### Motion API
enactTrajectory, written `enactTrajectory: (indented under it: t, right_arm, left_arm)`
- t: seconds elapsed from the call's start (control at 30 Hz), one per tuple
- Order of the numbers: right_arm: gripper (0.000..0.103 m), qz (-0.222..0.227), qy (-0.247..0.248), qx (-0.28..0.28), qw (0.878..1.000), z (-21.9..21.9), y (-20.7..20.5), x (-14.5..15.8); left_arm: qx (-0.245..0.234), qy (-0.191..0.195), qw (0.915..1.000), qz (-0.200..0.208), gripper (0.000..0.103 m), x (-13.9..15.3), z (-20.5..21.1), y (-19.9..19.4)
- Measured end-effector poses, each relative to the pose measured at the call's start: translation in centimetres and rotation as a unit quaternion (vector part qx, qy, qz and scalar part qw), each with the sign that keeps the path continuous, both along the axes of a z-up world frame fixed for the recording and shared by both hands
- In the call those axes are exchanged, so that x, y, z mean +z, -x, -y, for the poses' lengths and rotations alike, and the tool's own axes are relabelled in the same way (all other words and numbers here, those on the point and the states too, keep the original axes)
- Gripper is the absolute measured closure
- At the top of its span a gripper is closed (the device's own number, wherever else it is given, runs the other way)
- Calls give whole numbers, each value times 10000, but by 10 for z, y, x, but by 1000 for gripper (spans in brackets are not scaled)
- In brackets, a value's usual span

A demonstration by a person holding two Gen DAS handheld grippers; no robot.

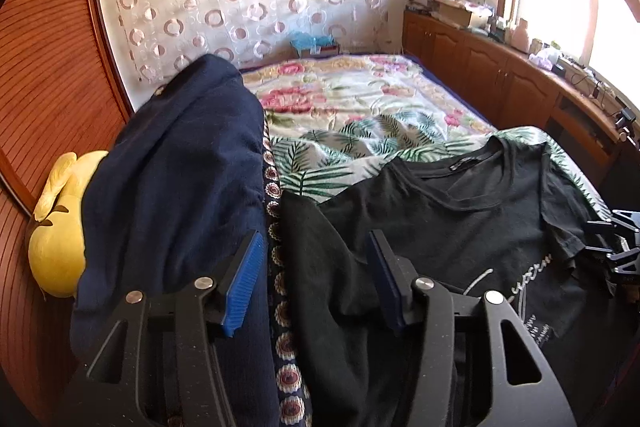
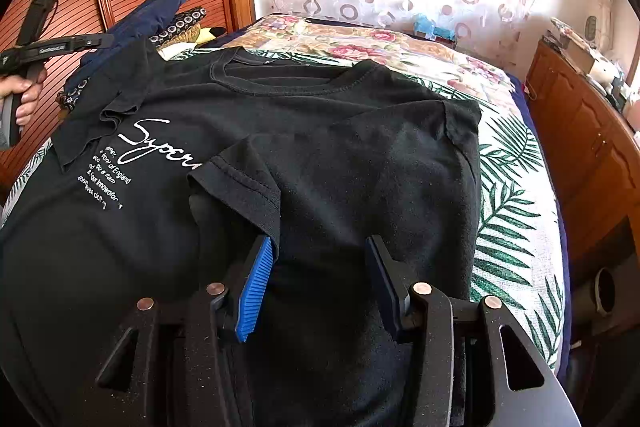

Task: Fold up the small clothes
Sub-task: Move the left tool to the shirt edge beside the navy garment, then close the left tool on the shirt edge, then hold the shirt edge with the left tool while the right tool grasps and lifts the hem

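A black T-shirt (image 2: pixel 340 163) with white lettering lies face up on the bed, its right side and sleeve (image 2: pixel 240 183) folded in over the chest. My right gripper (image 2: pixel 320 267) hovers low over that folded part, jaws apart, cloth lying flat beneath them and the sleeve hem touching the left pad. My left gripper (image 1: pixel 316 267) stands open over the shirt's (image 1: pixel 460 227) left edge, nothing pinched between its blue pads. In the right wrist view a hand holds the left gripper (image 2: pixel 52 45) at the far left. The right gripper (image 1: pixel 616 247) shows at the left wrist view's right edge.
A dark navy garment (image 1: pixel 172 187) is heaped left of the shirt over a patterned cloth strip (image 1: pixel 276 247). A yellow plush toy (image 1: pixel 56 239) lies by the wooden wardrobe (image 1: pixel 48 87). The floral and leaf-print bedspread (image 1: pixel 360 107) stretches beyond; a wooden cabinet (image 1: pixel 500 75) lines the right side.
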State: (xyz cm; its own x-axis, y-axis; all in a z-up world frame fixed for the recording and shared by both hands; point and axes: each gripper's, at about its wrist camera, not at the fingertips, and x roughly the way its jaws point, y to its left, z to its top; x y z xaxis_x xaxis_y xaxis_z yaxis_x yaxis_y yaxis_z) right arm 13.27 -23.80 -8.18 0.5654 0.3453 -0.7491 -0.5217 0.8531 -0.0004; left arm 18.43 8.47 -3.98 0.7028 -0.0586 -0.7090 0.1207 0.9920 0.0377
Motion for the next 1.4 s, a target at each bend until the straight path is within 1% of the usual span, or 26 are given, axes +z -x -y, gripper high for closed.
enactTrajectory:
  t: [0.1,0.27,0.37,0.53,0.63,0.67,0.7,0.73,0.77,0.83,0.93,1.07,1.17,1.3,1.4]
  right_arm:
    - [53,3,3,0,10000,0,0,0]
    - [53,11,11,-2,10000,0,0,0]
    - [53,11,10,-1,10000,0,0,0]
    - [53,21,22,-3,10000,-1,1,0]
    - [53,22,22,-3,10000,-1,1,0]
    - [53,24,25,-3,10000,-1,1,0]
    - [53,26,28,-3,10000,0,1,0]
    - [53,27,27,-4,10000,0,1,0]
    - [52,26,26,-4,10000,0,1,0]
    - [52,27,27,-3,10000,0,1,-1]
    - [52,28,28,-2,10000,0,0,-1]
    - [52,30,30,-2,10000,0,1,-1]
    - [51,36,40,-11,10000,0,1,-1]
    - [49,23,11,-76,10000,2,-1,-1]
    - [49,26,-131,-246,9996,10,-2,4]
  left_arm:
    - [88,-95,9997,-208,48,-10,-2,-12]
    - [76,-181,9997,-171,48,-13,-1,-14]
    - [-70,-182,9997,-173,62,-12,3,-16]
    - [-4,-550,9981,-275,62,-17,11,-24]
    - [72,-581,9977,-336,62,-20,9,-28]
    - [54,-557,9979,-329,64,-20,8,-28]
    - [12,-522,9981,-320,85,-19,8,-27]
    - [-21,-464,9983,-348,97,-19,8,-26]
    - [-16,-419,9984,-372,99,-18,7,-25]
    - [16,-383,9990,-217,100,-11,7,-16]
    - [-24,-80,9999,135,100,9,7,5]
    - [-188,237,9981,545,100,31,12,42]
    - [-328,306,9969,645,100,32,16,63]
    - [-395,418,9958,712,100,29,19,81]
    - [-431,560,9948,736,100,26,20,88]
